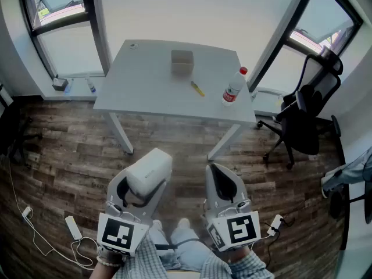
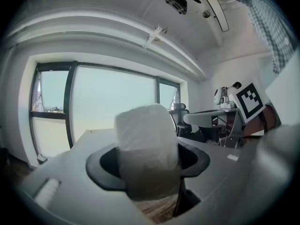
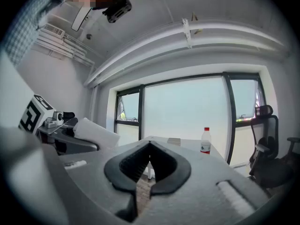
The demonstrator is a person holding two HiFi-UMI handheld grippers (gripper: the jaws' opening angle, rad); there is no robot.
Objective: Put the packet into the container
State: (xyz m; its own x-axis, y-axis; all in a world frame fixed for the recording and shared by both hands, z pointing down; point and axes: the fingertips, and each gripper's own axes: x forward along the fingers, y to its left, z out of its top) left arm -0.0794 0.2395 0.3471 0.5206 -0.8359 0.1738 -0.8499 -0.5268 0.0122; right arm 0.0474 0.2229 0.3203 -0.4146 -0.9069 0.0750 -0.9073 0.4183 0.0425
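Packet [image 1: 150, 168] pinched in left hand-held gripper [image 2: 147, 165], right hand-held gripper [image 3: 149, 149] pressed together, container [image 1: 182, 61], bottle [image 1: 233, 88], pen [image 1: 197, 88] on table [image 1: 145, 80]

On the desk [image 1: 145, 92] ahead, the container [image 1: 182, 61] stands near the far middle, a pen [image 1: 197, 88] lies nearer and just right of it, a bottle [image 1: 234, 87] stands by the right edge, a chair [image 1: 302, 118] stands right of the desk, and the packet [image 1: 150, 171] sits between the left gripper's [image 1: 139, 186] jaws, beside the right gripper [image 1: 224, 186].

A: Where is the pale grey counter [image 1: 139, 83] open?
B: Its near left part is bare.
A: And the right?
B: A yellow pen [image 1: 197, 88] and a red-capped clear plastic bottle [image 1: 234, 88] sit right of the small brown box [image 1: 182, 61].
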